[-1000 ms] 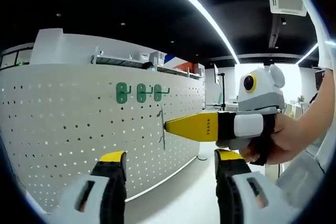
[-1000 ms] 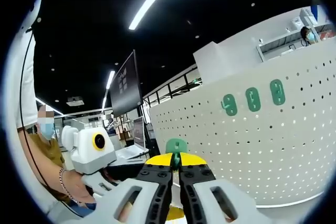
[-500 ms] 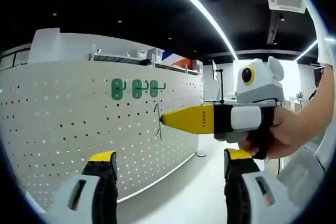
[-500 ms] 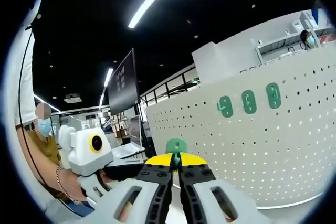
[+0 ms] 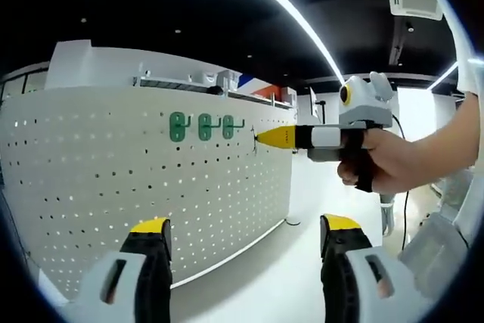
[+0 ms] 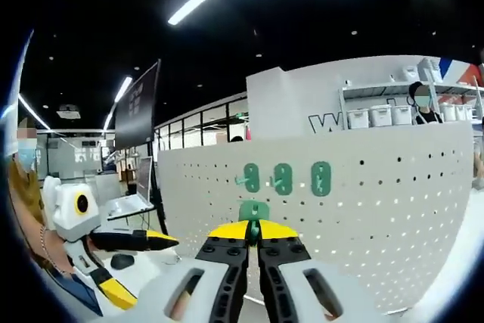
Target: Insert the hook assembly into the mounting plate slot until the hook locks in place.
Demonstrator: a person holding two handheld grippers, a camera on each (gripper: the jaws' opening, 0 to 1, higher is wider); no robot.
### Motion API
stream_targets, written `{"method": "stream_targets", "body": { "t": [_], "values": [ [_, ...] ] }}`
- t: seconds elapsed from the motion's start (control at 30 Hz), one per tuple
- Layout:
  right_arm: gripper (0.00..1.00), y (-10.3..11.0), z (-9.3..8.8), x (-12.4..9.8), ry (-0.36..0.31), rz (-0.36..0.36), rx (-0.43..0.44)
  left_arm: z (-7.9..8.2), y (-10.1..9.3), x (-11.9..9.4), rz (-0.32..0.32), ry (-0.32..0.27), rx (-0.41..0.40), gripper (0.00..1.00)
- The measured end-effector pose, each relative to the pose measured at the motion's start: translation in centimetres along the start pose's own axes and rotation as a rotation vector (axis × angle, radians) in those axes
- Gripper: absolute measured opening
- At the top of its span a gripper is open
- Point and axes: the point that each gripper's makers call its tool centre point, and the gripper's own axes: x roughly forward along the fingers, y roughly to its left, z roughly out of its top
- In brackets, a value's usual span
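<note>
Facing white pegboard (image 5: 113,172) at frame left w/ three green hooks (image 5: 200,126) mounted upper-centre; left gripper (image 5: 242,262) jaws spread, empty. Right gripper (image 6: 252,241) at centre-right pinches green hook assembly (image 6: 254,211), tip near board.

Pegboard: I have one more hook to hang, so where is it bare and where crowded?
The pegboard is bare below and to both sides of the three mounted green hooks. It is crowded at that row, where the right gripper, shut on a green hook, closes in.
</note>
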Motion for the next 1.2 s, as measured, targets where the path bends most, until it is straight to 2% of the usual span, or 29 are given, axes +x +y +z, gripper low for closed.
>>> {"method": "stream_targets", "body": {
  "t": [0.67,1.2],
  "values": [
    [0.00,-6.8,1.9,0.6,0.000,-0.162,-0.054,0.2,0.7,-0.8,0.030,-0.006,-0.003,0.81],
    [0.00,-9.6,2.7,1.6,0.002,-0.251,-0.170,0.4,1.5,-1.2,0.052,-0.008,-0.003,0.80]
  ]
}}
